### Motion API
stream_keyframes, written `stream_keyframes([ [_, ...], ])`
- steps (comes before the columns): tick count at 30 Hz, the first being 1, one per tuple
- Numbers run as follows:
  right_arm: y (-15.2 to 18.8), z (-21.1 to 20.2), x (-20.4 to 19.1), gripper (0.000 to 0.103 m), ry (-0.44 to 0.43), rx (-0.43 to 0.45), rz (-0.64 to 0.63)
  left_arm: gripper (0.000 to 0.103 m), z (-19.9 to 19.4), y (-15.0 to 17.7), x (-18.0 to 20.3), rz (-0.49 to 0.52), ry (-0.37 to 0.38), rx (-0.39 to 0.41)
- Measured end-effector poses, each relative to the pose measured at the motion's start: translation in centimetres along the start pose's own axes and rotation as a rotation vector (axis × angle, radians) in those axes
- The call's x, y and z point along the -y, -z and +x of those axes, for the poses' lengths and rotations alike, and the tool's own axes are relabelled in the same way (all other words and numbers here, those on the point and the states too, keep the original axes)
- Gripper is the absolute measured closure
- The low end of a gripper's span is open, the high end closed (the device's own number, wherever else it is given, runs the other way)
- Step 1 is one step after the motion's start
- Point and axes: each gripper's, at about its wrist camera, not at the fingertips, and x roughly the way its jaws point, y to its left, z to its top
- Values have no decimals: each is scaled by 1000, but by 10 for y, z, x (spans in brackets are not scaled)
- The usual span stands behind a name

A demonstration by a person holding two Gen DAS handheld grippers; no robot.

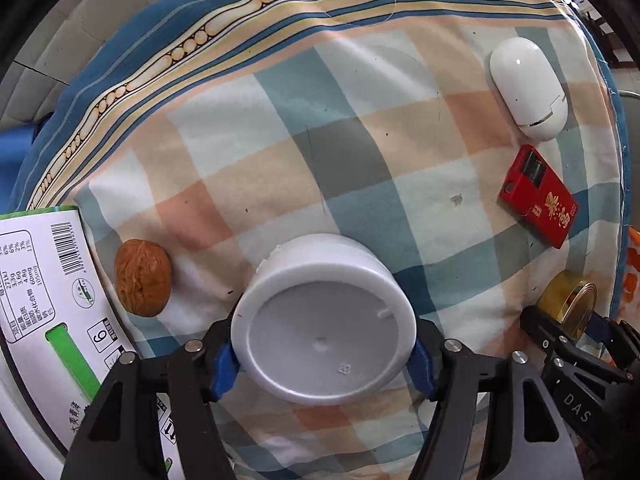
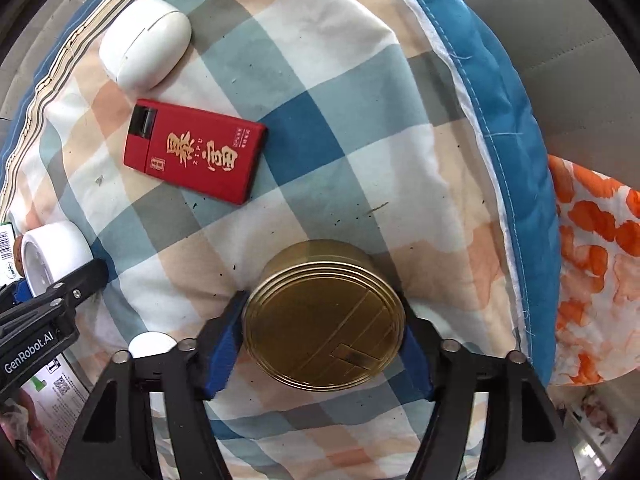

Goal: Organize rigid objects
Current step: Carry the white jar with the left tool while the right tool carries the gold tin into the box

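My left gripper (image 1: 324, 354) is shut on a round white plastic jar (image 1: 324, 328), its blue pads pressed against both sides, over the checked cloth. My right gripper (image 2: 324, 344) is shut on a round gold tin (image 2: 324, 316), which lies on its side between the blue pads. The gold tin also shows at the right edge of the left wrist view (image 1: 568, 300), and the white jar at the left edge of the right wrist view (image 2: 52, 260). A walnut (image 1: 142, 276), a red flat box (image 2: 196, 150) and a white oval case (image 2: 144, 42) lie on the cloth.
A checked cloth (image 1: 360, 160) with a blue striped border covers the surface. A white and green carton (image 1: 44, 300) lies at the left. An orange-patterned cloth (image 2: 592, 280) lies to the right of the blue border. The red box (image 1: 538, 196) and the white case (image 1: 528, 88) lie far right.
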Motion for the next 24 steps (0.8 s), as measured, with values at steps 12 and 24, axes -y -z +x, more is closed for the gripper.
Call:
stream_keyframes([
  [12,37,-45,-27,36,-48,69,-90,38,-51,68,-18,-25,68,121],
  [24,101,-158,-129,36,-160,199,-306,38,-175,136,-121,-144,160,327],
])
